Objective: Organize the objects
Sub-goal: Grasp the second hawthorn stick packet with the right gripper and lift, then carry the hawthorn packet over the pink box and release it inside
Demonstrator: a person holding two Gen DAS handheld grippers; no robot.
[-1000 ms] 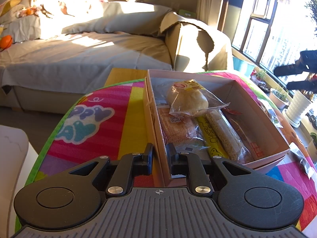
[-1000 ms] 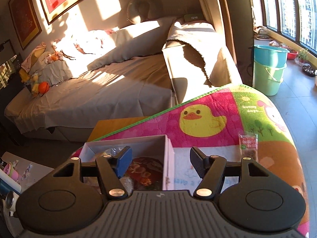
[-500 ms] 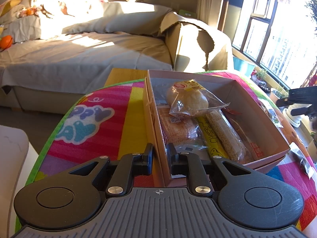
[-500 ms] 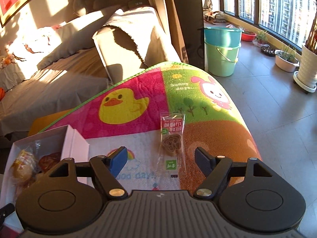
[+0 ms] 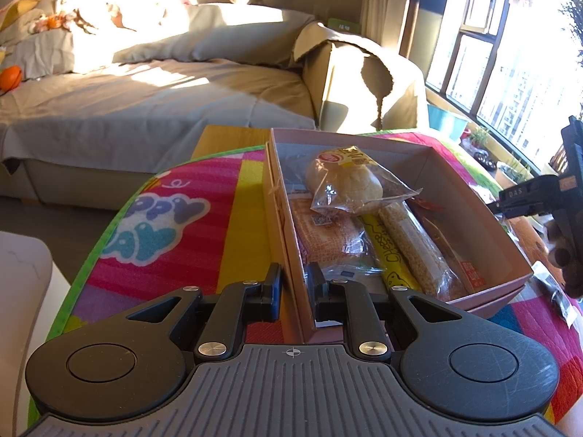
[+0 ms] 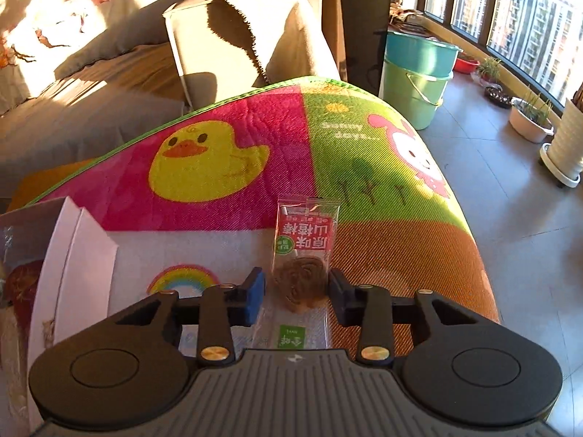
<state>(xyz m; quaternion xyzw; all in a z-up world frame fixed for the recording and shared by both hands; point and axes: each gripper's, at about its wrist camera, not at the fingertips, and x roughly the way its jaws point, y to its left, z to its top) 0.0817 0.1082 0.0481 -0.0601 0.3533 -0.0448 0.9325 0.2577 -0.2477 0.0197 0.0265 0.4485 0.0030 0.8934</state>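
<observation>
My left gripper [image 5: 293, 284] is shut on the near left wall of the pink box [image 5: 346, 142], one finger inside and one outside. The box holds a bagged bun [image 5: 346, 185], a yellow stick [image 5: 382, 251], a sesame bar [image 5: 411, 244] and other packets. In the right wrist view a clear snack packet [image 6: 304, 240] with a red label and a brown disc lies on the colourful mat [image 6: 204, 160]. My right gripper [image 6: 297, 284] is low over the packet and its jaws are closing. The brown disc sits between the pads, uncrushed. The box's corner [image 6: 73, 255] shows at left.
A dark packet [image 5: 561, 298] lies on the mat right of the box. The mat's edge [image 6: 470, 240] drops to a tiled floor with green buckets [image 6: 415, 73] and plant pots [image 6: 532, 123]. A grey sofa [image 5: 145, 102] stands behind the table.
My right gripper swung right from over the box and came down onto the snack packet, and its jaws narrowed around it. The left gripper and the box stayed still.
</observation>
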